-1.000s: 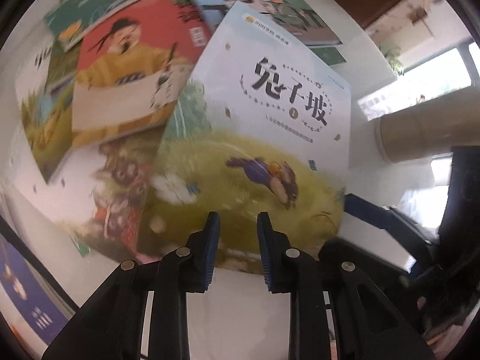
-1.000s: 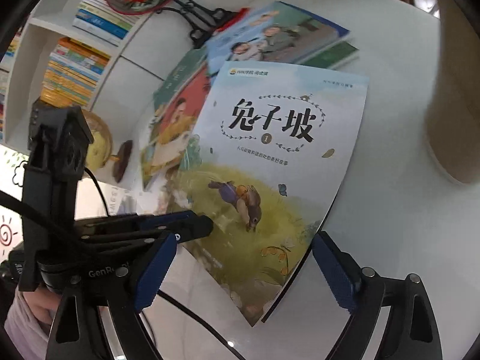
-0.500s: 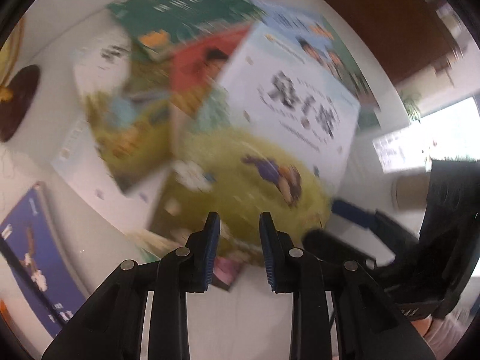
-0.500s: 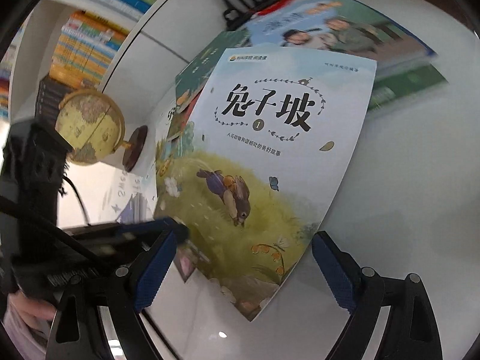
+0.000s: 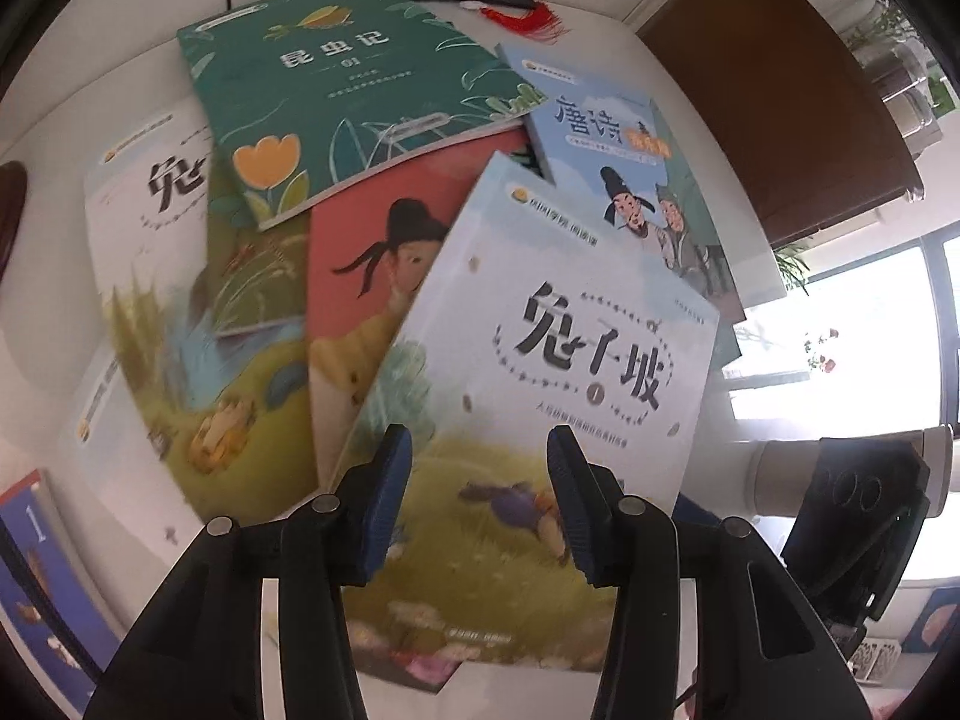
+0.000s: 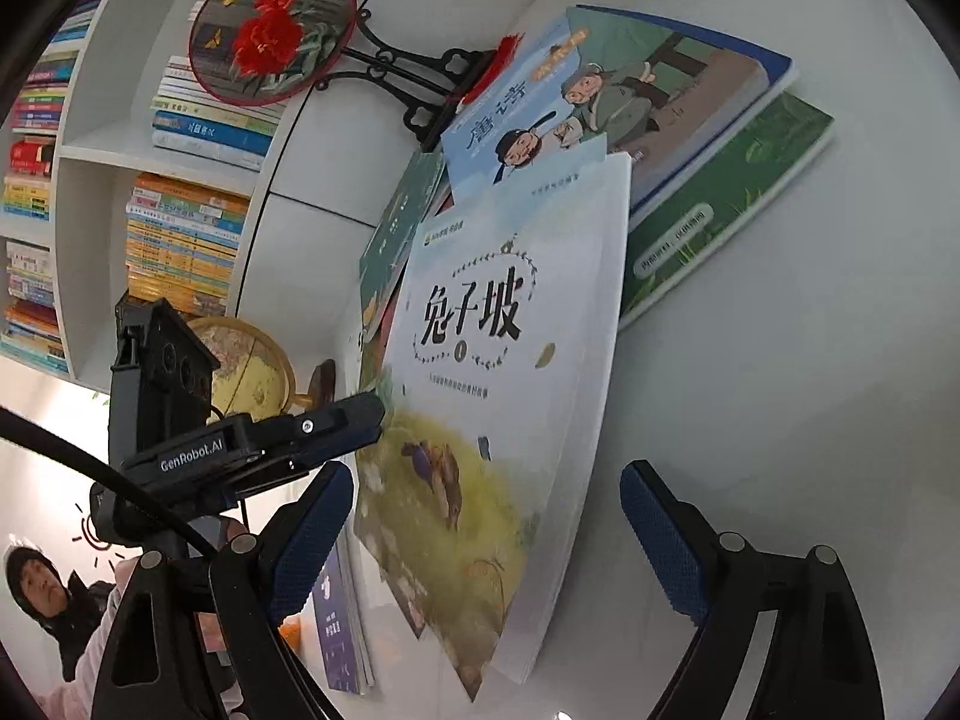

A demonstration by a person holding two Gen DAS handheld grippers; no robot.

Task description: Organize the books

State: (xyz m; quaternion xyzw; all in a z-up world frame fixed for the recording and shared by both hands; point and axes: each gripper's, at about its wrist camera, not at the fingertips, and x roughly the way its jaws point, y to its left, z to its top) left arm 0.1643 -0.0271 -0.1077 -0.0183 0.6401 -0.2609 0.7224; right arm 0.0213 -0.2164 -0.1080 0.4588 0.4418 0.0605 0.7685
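Several picture books sprawl across the white table; the rabbit-hill book lies atop the red-cover book. Left gripper is opening, nothing pinched, releasing; right gripper gapes, likely ready to straighten it.

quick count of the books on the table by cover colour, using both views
pale with rabbit picture: 2 (top book, left book)
dark green book: 1
bright green book: 1
red book: 1
light blue book: 1
deep blue book: 1
total: 7, counting only covers that show; more may lie hidden underneath
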